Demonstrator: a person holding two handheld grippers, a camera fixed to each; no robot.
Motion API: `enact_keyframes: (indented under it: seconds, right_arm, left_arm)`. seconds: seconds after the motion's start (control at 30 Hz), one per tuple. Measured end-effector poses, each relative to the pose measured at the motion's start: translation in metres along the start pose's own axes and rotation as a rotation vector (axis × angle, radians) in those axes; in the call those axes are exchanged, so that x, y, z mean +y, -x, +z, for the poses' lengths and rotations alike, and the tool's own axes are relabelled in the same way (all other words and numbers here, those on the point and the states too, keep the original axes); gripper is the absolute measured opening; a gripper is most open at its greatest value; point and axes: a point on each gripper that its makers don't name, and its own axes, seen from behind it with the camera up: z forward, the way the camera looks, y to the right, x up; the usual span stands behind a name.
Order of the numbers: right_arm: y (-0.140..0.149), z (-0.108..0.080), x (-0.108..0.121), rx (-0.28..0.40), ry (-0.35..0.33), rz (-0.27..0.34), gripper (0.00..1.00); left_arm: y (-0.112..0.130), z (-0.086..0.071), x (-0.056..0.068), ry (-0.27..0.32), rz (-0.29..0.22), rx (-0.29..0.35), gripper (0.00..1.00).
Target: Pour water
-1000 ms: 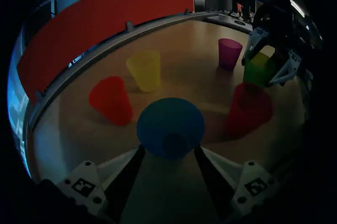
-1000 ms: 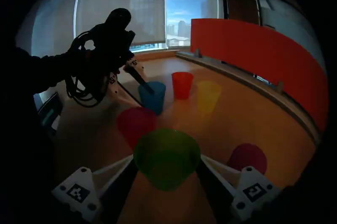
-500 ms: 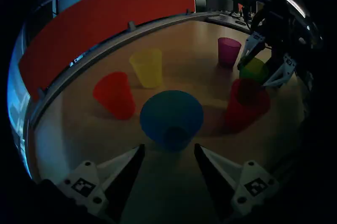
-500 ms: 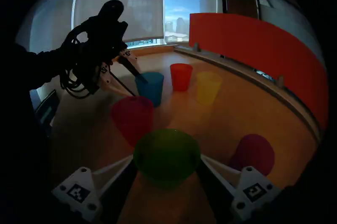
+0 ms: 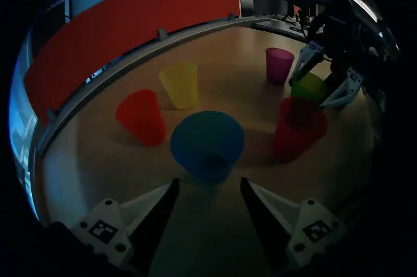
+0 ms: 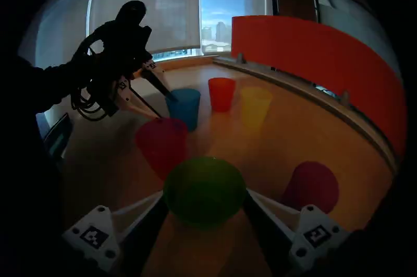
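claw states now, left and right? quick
Left claw: open, blue cup just ahead of it, not held.
Right claw: fingers flank the green cup; whether they grip it cannot be told.

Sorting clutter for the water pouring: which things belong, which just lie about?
In use, likely: green plastic cup between fingers of right gripper; dark red plastic cup beside it; blue plastic cup before open left gripper.
Lying about: orange-red plastic cup; yellow plastic cup; magenta plastic cup.
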Motion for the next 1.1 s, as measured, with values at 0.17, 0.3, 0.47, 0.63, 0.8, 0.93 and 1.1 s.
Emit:
enact_keyframes:
  seconds: [0.17, 0.3, 0.47, 0.63, 0.8, 0.93, 1.1]
  right_arm:
    - [0.003, -0.006, 0.001, -0.004, 0.015, 0.006, 1.0]
    - [0.008, -0.014, 0.001, -0.007, 0.028, 0.013, 1.0]
    - [0.016, -0.03, 0.0, -0.008, 0.058, 0.024, 1.0]
    - [0.022, -0.048, 0.002, 0.001, 0.097, 0.046, 1.0]
    - [0.022, -0.064, 0.005, 0.016, 0.135, 0.057, 1.0]
    - [0.019, -0.075, 0.008, 0.035, 0.173, 0.057, 1.0]
    - [0.013, -0.088, 0.014, 0.065, 0.228, 0.073, 0.99]
  left_arm:
    - [0.006, -0.005, -0.002, -0.01, -0.004, -0.006, 0.86]
    - [0.007, -0.011, -0.006, -0.025, -0.015, 0.002, 0.87]
    - [0.01, -0.021, -0.01, -0.044, -0.035, 0.015, 0.86]
    - [0.013, -0.032, -0.009, -0.065, -0.046, 0.033, 0.87]
    - [0.015, -0.043, -0.01, -0.096, -0.068, 0.058, 0.87]
    - [0.013, -0.057, -0.012, -0.132, -0.088, 0.092, 0.86]
    - [0.007, -0.074, -0.011, -0.174, -0.106, 0.153, 0.86]
